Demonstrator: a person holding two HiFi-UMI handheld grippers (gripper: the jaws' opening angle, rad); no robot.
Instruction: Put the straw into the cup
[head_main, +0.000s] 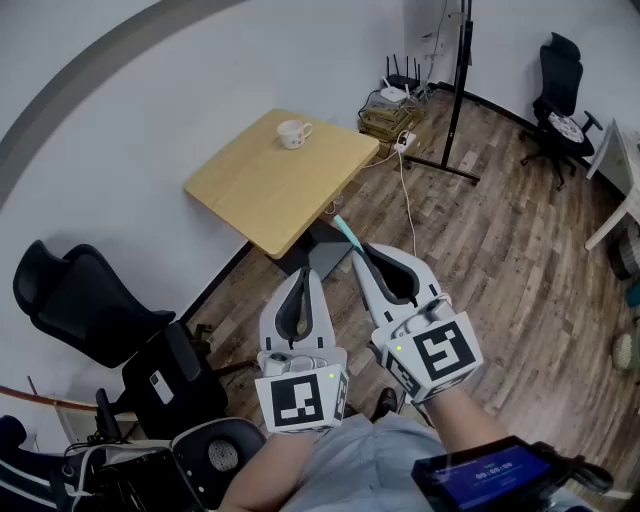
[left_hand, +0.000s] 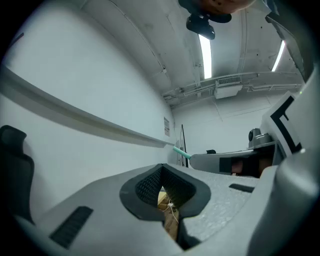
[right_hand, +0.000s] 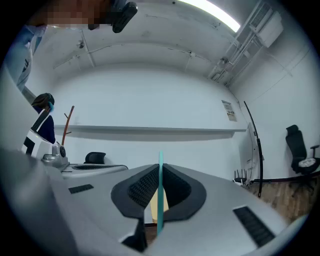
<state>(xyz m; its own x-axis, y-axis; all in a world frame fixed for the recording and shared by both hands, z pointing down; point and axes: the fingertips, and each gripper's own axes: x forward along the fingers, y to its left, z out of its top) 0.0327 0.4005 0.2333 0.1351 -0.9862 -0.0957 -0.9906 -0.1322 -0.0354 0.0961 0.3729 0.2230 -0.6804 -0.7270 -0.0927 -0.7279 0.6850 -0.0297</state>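
Note:
A white cup (head_main: 293, 132) stands on the far corner of a light wooden table (head_main: 270, 185), well ahead of both grippers. My right gripper (head_main: 362, 252) is shut on a thin teal straw (head_main: 346, 232), whose tip sticks out past the jaws toward the table. In the right gripper view the straw (right_hand: 160, 192) stands upright between the dark pads (right_hand: 142, 187). My left gripper (head_main: 305, 275) is held beside the right one over the floor, shut with nothing in it. The left gripper view also shows the straw (left_hand: 181, 152) tip poking out of the right gripper (left_hand: 220, 161).
A black office chair (head_main: 90, 300) stands at my left and another (head_main: 560, 85) at the far right. A black stand pole (head_main: 455, 95), a router on boxes (head_main: 392, 100) and a white cable (head_main: 408, 215) lie beyond the table. A white table edge (head_main: 615, 205) is at right.

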